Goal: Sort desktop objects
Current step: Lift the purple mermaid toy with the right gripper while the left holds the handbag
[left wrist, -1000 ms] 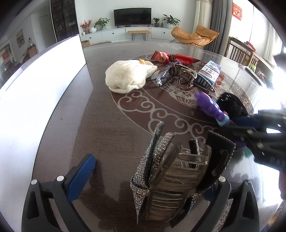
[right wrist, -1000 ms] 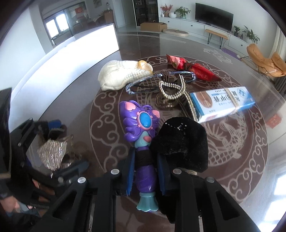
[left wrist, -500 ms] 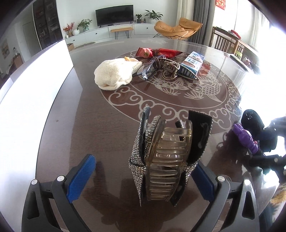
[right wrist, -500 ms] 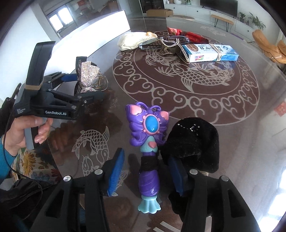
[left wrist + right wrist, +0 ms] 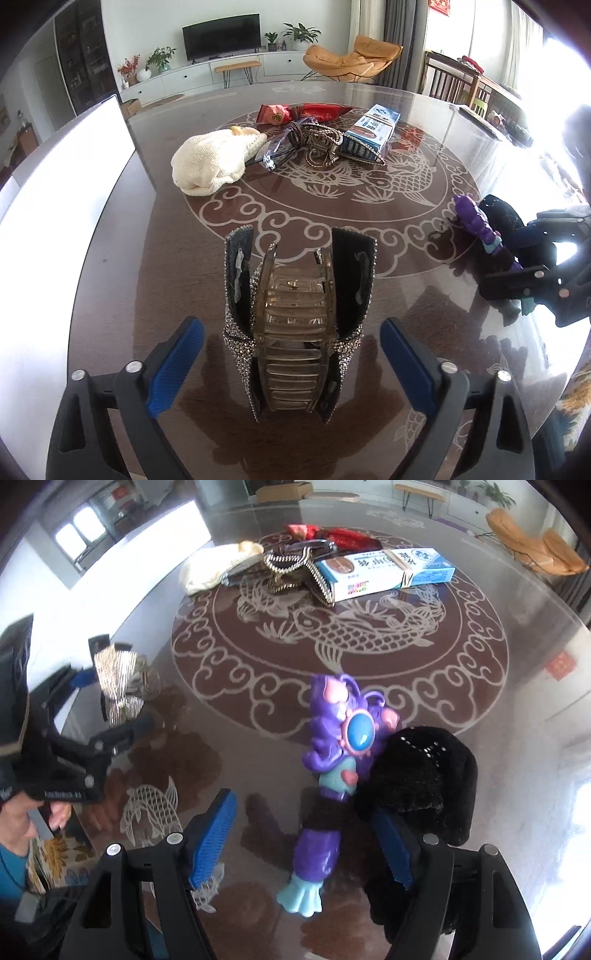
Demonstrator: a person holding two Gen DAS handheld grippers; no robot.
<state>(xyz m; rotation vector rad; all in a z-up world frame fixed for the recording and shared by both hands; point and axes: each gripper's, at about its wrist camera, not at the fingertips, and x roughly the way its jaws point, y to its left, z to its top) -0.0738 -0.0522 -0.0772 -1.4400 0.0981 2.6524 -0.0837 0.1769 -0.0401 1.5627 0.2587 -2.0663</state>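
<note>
A cluster of hair claw clips (image 5: 295,325), one rhinestone-covered and one clear amber, stands on the dark table between the blue pads of my left gripper (image 5: 291,332). Its jaws are closing, with gaps still showing on both sides of the clips. A purple toy brush (image 5: 332,738) lies flat between the fingers of my right gripper (image 5: 303,812), whose jaws are opening and touch nothing. A black fuzzy clip (image 5: 421,775) leans against the toy and covers the right finger's tip. The right wrist view also shows the clips (image 5: 116,672) at far left.
In the middle of the round fish-patterned table (image 5: 332,206) lies a pile: a cream knitted piece (image 5: 210,162), red packets (image 5: 303,110), a blue-white box (image 5: 373,129), glasses and a gold claw clip (image 5: 317,144). A person's hand (image 5: 55,812) holds the left gripper near the table edge.
The right gripper went from shut on the purple toy to open, after carrying it away from the pile toward the near edge. The left jaws narrowed around the standing clips.
</note>
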